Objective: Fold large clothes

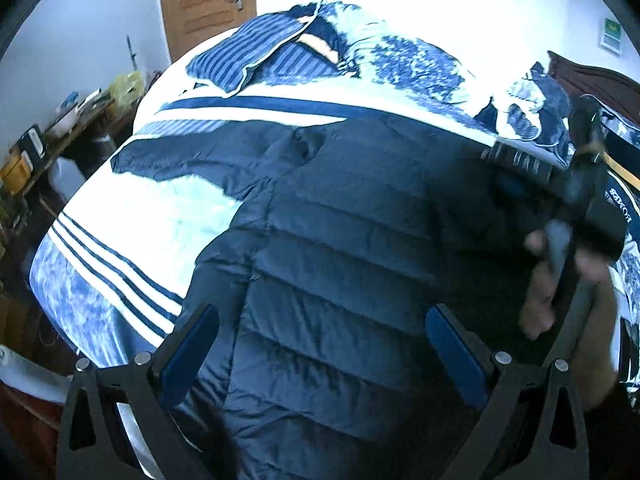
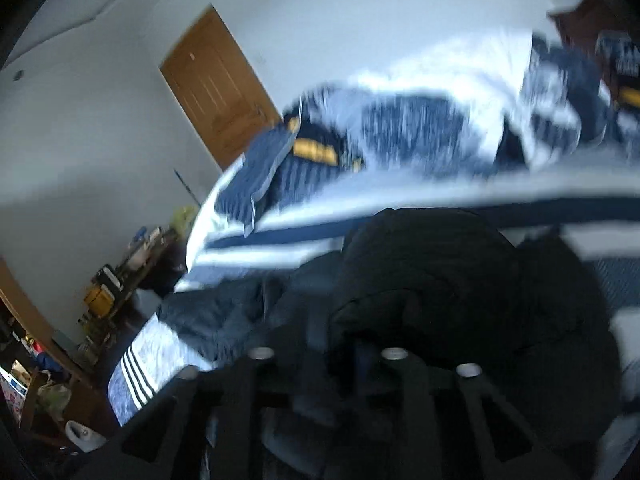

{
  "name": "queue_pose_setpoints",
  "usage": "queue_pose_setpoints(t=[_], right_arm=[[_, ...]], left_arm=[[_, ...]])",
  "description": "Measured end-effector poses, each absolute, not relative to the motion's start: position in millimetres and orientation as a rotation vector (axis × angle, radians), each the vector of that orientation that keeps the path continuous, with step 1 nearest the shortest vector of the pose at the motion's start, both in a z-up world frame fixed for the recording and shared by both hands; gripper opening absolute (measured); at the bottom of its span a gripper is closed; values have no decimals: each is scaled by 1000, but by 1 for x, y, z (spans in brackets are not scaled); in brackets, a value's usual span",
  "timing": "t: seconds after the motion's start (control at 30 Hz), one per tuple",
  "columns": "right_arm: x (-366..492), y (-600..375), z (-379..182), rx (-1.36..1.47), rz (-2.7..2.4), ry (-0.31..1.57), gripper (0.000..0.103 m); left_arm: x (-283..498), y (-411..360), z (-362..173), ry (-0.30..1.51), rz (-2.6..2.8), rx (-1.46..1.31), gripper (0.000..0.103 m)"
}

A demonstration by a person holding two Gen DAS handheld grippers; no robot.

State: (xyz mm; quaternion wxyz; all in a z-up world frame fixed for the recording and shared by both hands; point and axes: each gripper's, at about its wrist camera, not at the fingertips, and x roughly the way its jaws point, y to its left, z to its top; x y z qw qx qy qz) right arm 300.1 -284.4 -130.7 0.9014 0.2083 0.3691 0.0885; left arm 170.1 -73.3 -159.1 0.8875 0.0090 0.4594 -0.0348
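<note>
A dark navy quilted puffer jacket (image 1: 340, 240) lies spread on the bed, one sleeve stretched out to the left. My left gripper (image 1: 322, 310) hovers just over its lower part, open wide with nothing between the blue pads (image 1: 196, 340). A hand (image 1: 560, 280) at the right edge carries my right gripper (image 1: 516, 176) over the jacket's right side. The right wrist view is blurred. There a bunched black fold of the jacket (image 2: 432, 272) covers the right gripper (image 2: 328, 332) and hides its fingertips, so I cannot see whether they press on the cloth.
The bed has a blue-and-white patterned cover (image 1: 132, 216) with a striped pillow (image 1: 240, 56) and rumpled bedding at the far side. A wooden door (image 1: 204, 0) stands behind, a cluttered side table (image 1: 52, 136) at the left, and a dark headboard (image 1: 592, 76) at the right.
</note>
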Motion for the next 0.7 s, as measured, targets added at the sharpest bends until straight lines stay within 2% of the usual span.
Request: queue_pose_setpoints(t=[0.03,0.17,0.3,0.37,0.47,0.57,0.7], right_arm=[[297,-283,-143,435,184,797,77],[271,-311,-161,586,231,825,77],[217,-386,-134,731,169,645,86],[206,-417,-133,720,92,624,87],[200,-458,-161,707,-52,686,87],[181,-492,-198,886,-94,704,87],[163,-519,-209,1123,-71,719,87]], left_arm=[[171,-71,-161,960,-67,13,103],[175,-77,-163,952,-84,-16,103],[192,-115,-162,942,-129,23,103],[204,-143,-162,914,-159,91,103],[227,-195,-170,837,-181,252,103],[257,-244,-187,817,-187,366,103],[294,-305,-220,753,-154,612,103]])
